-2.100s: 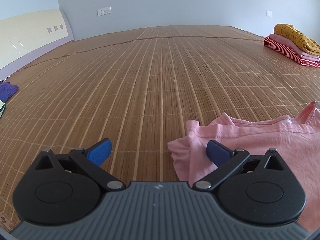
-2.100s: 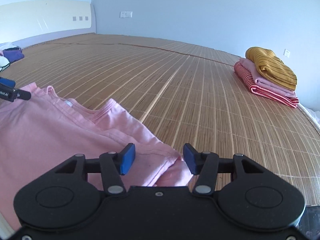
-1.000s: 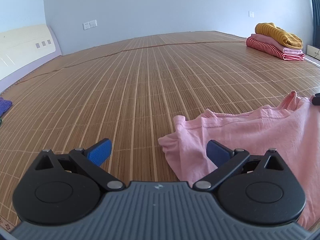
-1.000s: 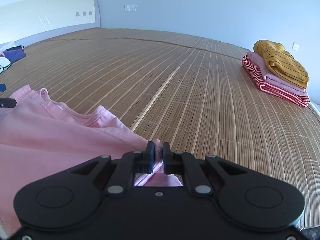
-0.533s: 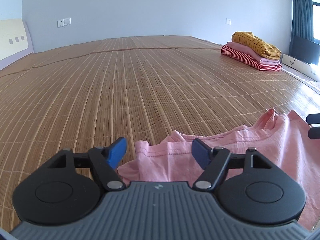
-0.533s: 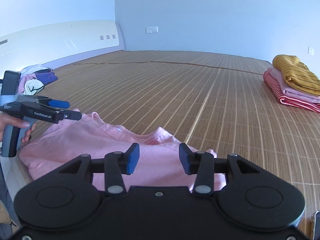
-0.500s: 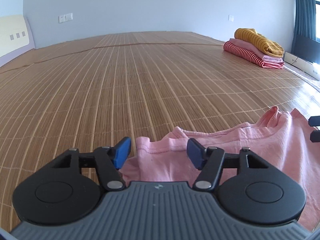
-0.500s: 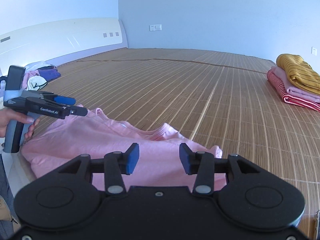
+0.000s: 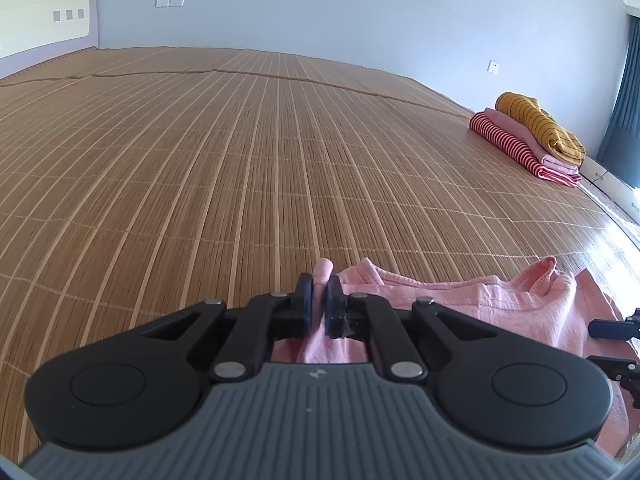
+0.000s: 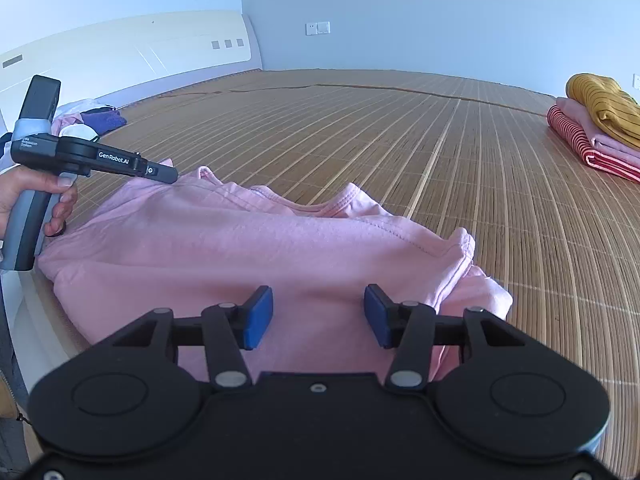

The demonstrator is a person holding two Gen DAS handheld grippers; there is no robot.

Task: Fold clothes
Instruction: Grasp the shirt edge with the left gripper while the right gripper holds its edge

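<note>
Left gripper (image 9: 320, 300) clamped on pink shirt (image 9: 480, 308) edge, bamboo mat (image 9: 240, 160) beneath.

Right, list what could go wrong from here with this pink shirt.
1. The left gripper has just closed on only a thin bunch of the pink shirt at its edge; a pull may slip it free.
2. The right gripper has just been opening, pads apart above the cloth, so lifting now would drag the shirt one-sided.
3. The right sleeve lies crumpled and may fold in crooked.
</note>
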